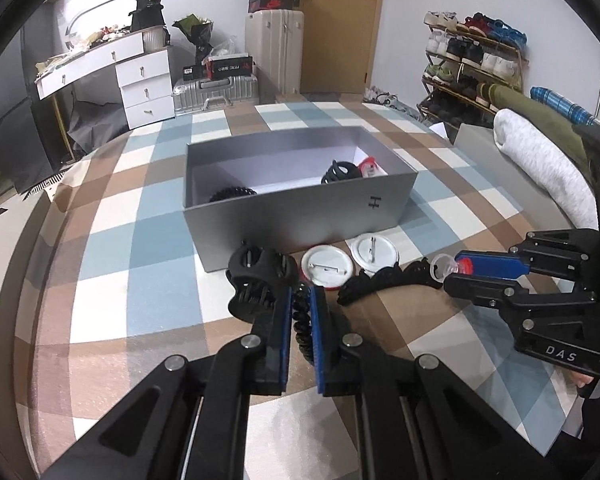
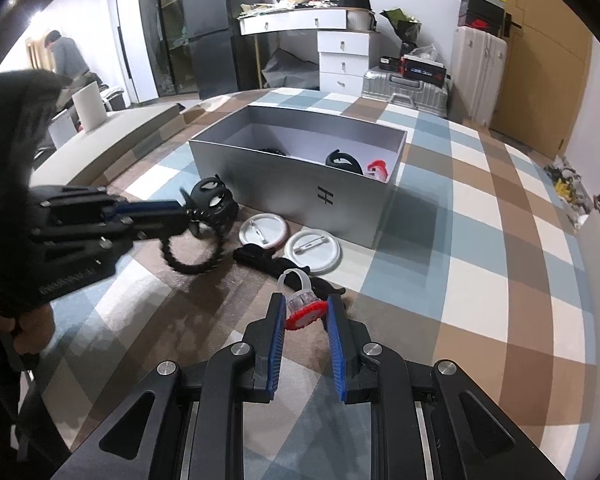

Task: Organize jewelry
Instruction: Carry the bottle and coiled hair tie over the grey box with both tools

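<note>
A grey open box (image 1: 300,216) (image 2: 284,184) stands on the checked cloth and holds a black coil tie (image 1: 232,193), a black claw clip (image 1: 339,172) and a red ring (image 1: 368,168). My left gripper (image 1: 300,300) (image 2: 180,220) is shut on a black spiral hair tie (image 1: 301,320) (image 2: 192,256), next to a black claw clip (image 1: 256,276) (image 2: 214,200). My right gripper (image 2: 304,312) (image 1: 456,270) is shut on a clear toy ring with a red top (image 2: 302,304) (image 1: 450,266). Two white pin badges (image 1: 327,266) (image 2: 312,250) and a black wavy clip (image 1: 384,280) (image 2: 268,260) lie in front of the box.
A rolled white towel (image 1: 540,168) and dark cloth lie at the right. Suitcases (image 1: 216,90), white drawers (image 1: 146,88) and a shoe rack (image 1: 472,64) stand beyond the table. A person (image 2: 68,58) stands far left in the right wrist view.
</note>
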Tool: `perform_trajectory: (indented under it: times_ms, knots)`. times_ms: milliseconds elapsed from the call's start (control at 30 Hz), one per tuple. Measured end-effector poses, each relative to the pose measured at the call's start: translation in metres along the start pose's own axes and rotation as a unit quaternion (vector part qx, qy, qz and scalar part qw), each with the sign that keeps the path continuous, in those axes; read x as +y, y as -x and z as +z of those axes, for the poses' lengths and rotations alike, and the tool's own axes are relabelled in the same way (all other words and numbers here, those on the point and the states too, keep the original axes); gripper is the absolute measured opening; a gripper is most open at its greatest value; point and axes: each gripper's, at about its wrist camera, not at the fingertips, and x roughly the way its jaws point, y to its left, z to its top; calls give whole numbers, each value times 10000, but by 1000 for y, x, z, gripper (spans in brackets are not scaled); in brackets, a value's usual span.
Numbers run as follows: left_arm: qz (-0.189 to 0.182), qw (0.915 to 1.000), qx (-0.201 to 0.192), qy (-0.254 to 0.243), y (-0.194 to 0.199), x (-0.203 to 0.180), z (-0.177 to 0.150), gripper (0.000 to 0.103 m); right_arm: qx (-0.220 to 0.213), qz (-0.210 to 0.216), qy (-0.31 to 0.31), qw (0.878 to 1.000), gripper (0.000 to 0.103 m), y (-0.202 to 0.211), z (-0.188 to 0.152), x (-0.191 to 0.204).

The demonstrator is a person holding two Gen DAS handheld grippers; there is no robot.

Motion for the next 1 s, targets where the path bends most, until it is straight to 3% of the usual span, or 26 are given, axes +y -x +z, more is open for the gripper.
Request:
perform_trajectory:
  times_ms: [733, 1000]
  knots:
    - [-157, 9990, -321, 278, 13, 19, 4, 4, -336, -30, -138, 9993, 20, 6, 14, 2]
    - [-174, 9978, -555, 317, 17, 20, 15, 4, -660, 36, -451, 9968, 20, 16, 24, -9]
